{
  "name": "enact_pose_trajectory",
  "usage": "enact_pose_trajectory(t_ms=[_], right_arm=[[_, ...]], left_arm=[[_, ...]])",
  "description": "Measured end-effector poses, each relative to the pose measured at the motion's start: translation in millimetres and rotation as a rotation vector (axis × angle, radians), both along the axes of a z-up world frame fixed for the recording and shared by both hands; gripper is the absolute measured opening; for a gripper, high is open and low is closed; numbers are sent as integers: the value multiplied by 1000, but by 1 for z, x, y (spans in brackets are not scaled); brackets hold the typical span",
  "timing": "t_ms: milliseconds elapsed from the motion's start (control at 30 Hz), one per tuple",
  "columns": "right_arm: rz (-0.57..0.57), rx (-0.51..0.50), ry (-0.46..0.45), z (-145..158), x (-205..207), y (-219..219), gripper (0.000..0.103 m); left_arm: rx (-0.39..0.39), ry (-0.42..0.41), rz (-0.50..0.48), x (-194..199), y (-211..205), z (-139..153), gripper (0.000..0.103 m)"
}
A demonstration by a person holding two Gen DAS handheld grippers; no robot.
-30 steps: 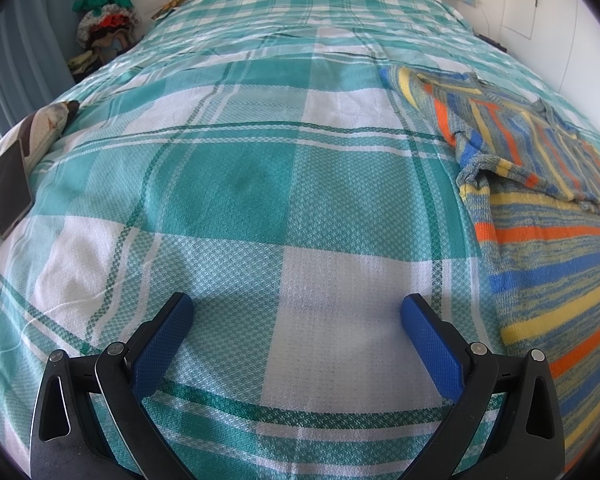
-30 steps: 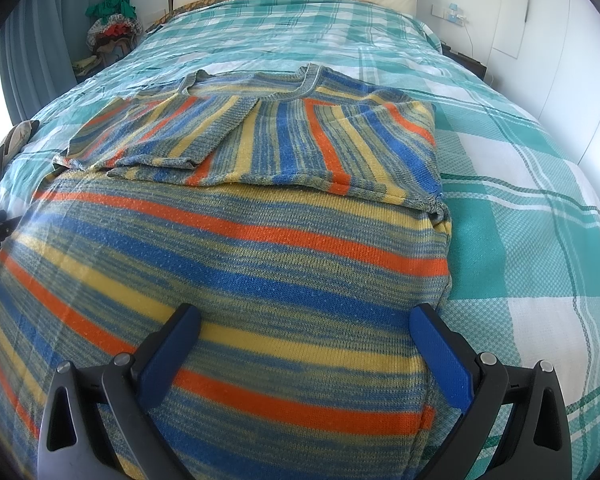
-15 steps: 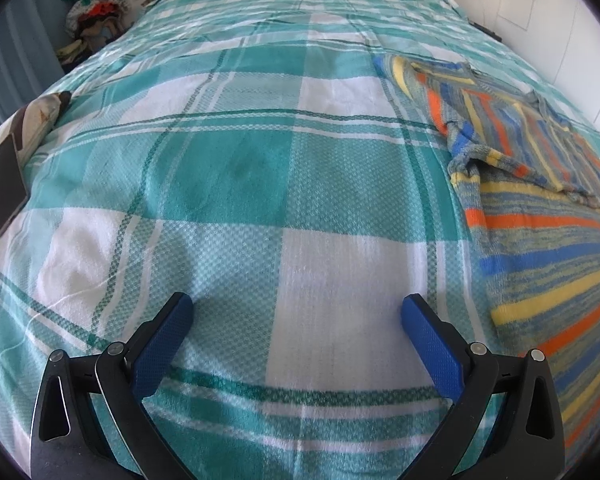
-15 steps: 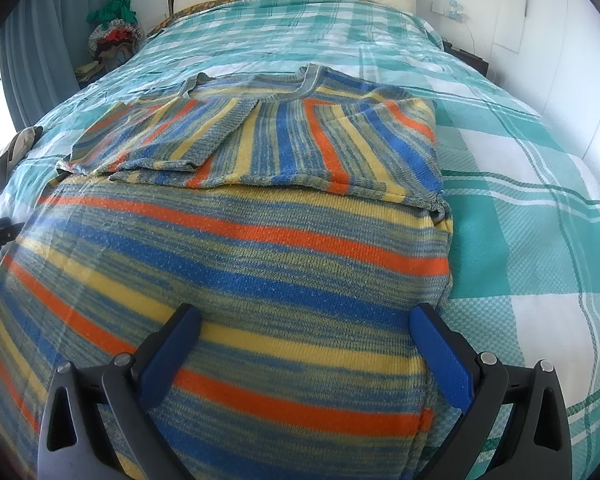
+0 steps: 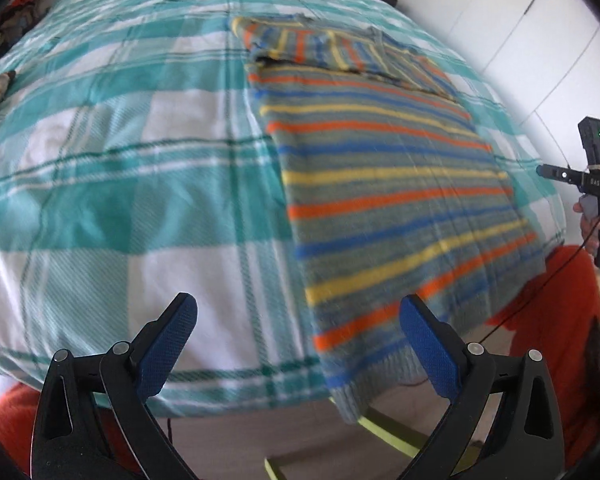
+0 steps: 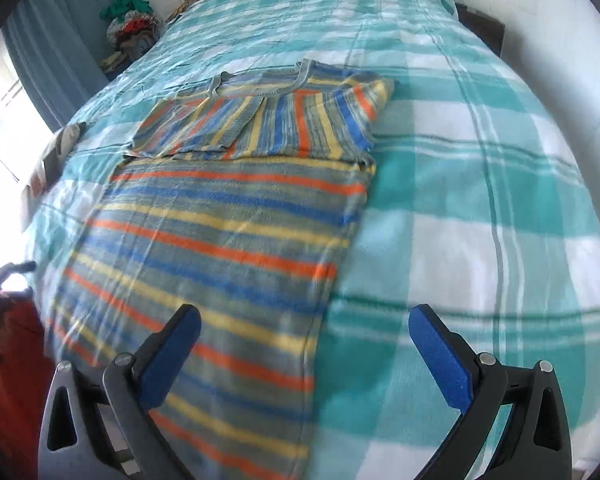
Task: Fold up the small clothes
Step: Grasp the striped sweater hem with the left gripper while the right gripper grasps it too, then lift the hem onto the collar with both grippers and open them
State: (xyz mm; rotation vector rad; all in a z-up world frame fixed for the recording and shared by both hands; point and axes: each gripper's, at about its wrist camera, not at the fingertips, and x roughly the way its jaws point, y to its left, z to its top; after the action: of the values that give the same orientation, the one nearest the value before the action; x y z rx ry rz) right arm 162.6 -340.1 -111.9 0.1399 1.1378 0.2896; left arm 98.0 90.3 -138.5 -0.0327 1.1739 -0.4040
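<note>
Right, both cameras are looking down the length of the bed [image 5: 112, 184], and the striped sweater [image 5: 384, 184] is spread flat on the teal-and-white checked bedspread [image 6: 480, 208]. Its lower hem hangs over the near edge of the mattress. At the far end both sleeves are folded in across the chest, their stripes running lengthways against the crosswise bands of the body, and the neckline [image 6: 300, 70] points toward the head of the bed.

The left tongs [image 5: 298, 338] are spread wide and hold nothing. The blue pads [image 5: 172, 340] hover above the near edge of the bed; the left finger is over bare bedspread, the right one over the sweater's lower left corner. Both views are smeared with motion blur.

The right tongs [image 6: 304, 350] are also spread wide and hold nothing. Their left finger sits over the sweater's lower right part and their right finger over plain bedspread. From the left wrist camera, the right hand [image 5: 598, 224] shows at the far right edge, off the bed's side, gripping the black handle of its tool.

A heap of clothes [image 6: 130, 26] sits on the far left beside the bed, near a blue curtain [image 6: 56, 68]. Orange fabric [image 5: 552, 304] shows below the mattress edge.
</note>
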Motion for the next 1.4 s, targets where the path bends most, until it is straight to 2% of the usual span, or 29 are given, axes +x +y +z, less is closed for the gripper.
enact_pose_trajectory(t_ms=[33,100,167,233,267,300,333,367,400,433,500,567,633,700,833,967,1133,1333,1400], right_arm=[[-8,31,43,-1,-14,-6,103],[-10,80,138,-10,-39,-12,102],[-2,128,240,-25,-60,-10,99],[13,159,304,-41,-74,-1,82],[23,166,318,-47,-77,4,79],[37,161,331,-53,-78,11,72],[45,140,342,-59,-77,16,58],[47,118,354,-64,-76,19,46],[43,112,369,-66,-75,19,13],[30,138,380,-66,-75,15,6],[25,166,356,-55,-77,10,5],[16,209,291,-33,-79,7,5],[-9,286,206,-9,-73,2,5],[-38,324,98,14,-55,1,5],[-143,360,-95,39,7,-5,5],[-284,374,-196,38,94,-11,5],[-366,368,-173,14,192,-21,5],[-410,409,-66,-31,253,-45,6],[-421,433,-22,-50,268,-48,9]], left_arm=[[-11,19,-15,-5,-6,-5,97],[-37,52,-40,-14,-18,-13,77],[-40,83,-65,-20,-32,-20,75],[-35,92,-99,-26,-45,-23,67],[-24,95,-112,-27,-51,-24,60],[-12,97,-117,-27,-56,-26,44],[-10,108,-113,-25,-57,-28,30],[-23,130,-98,-22,-55,-29,6],[-56,156,-76,-17,-50,-30,6],[-96,174,-52,-15,-44,-29,5],[-138,161,-22,-15,-33,-16,4],[-210,121,8,-12,-24,8,4],[-291,72,44,1,-16,31,4],[-337,17,71,25,-15,50,4],[-337,-104,115,100,-15,74,4],[-350,-131,189,192,-12,72,4],[-315,-86,249,284,-23,50,4],[-239,-40,266,340,-29,13,4],[-243,-25,282,353,-27,4,7]])
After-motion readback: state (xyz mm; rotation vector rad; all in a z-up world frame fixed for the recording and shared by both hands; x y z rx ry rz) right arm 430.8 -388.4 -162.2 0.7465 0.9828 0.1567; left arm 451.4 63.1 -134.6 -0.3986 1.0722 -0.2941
